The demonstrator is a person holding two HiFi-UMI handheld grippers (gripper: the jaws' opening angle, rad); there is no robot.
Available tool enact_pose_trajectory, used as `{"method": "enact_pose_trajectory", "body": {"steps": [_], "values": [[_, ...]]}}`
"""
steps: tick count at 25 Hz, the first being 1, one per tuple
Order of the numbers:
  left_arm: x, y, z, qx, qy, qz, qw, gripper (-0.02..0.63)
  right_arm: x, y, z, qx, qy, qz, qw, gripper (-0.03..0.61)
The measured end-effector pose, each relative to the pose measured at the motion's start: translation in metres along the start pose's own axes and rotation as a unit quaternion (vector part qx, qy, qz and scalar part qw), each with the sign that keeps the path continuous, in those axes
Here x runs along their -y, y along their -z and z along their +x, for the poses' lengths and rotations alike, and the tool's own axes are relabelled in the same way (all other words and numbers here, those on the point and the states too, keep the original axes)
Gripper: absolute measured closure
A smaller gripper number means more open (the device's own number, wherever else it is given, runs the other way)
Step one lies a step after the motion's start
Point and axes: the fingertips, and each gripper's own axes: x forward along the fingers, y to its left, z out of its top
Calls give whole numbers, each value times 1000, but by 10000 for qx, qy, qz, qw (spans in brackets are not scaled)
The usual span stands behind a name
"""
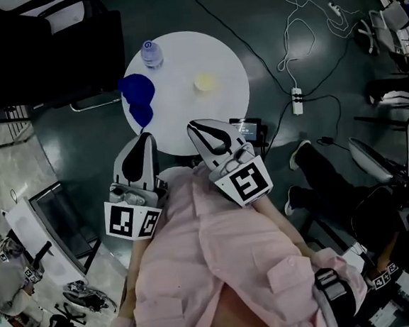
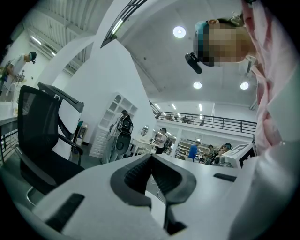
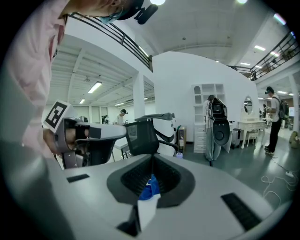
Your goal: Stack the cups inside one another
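L gripper (image 2: 151,157) is held level, jaws closed together, nothing btwn them. R gripper (image 3: 152,159) is likewise closed & empty, tipped slightly down. Blue cups (image 1: 136,92) are seen at table (image 1: 221,115) left edge; yellow cup (image 1: 204,81) apart, nr centre; bottle (image 1: 151,53) at far edge.

the round desk (image 1: 221,115) is smooth matt white. the blue cups (image 1: 138,94) look like softly shiny plastic, the bottle (image 1: 151,53) clear plastic. the left gripper (image 2: 151,157) and right gripper (image 3: 152,161) have smooth pale grey plastic shells and ribbed black pads (image 2: 136,176). the floor (image 1: 177,12) is dark and glossy. the shirt (image 1: 220,264) is pink cloth.
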Motion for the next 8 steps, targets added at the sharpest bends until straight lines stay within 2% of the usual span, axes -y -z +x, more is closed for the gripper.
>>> {"method": "enact_pose_trajectory", "body": {"steps": [8], "values": [[0, 0, 2, 2, -5, -16, 10000, 595, 3, -1, -1, 25, 19, 18, 10000, 543]]}}
